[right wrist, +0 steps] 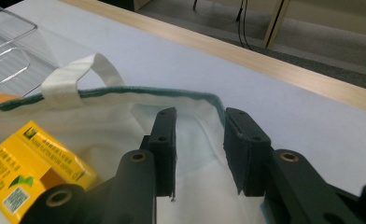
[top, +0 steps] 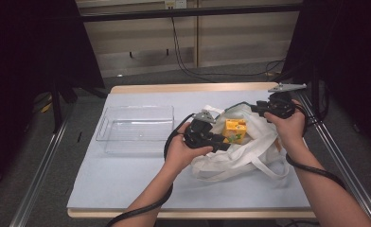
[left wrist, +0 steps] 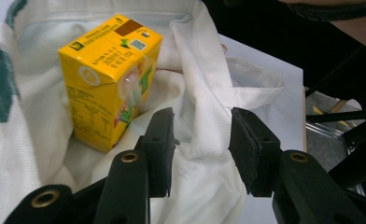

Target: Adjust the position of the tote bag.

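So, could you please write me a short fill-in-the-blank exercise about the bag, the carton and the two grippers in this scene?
1. The drink carton standing in the white cloth bag is mainly ____ in colour.
2. On the table, left of the bag, lies a clear plastic ____ with nothing in it.
3. The jaws of the left gripper stand ____, with bag cloth between them.
4. The right gripper is at the bag's ____-edged rim.

Missing words: yellow; tray; open; green

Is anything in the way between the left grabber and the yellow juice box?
Only loosely. The left gripper is open, with a fold of the white cloth bag bunched between its jaws. The juice box stands just up and to the left of them, with no other thing in front of it.
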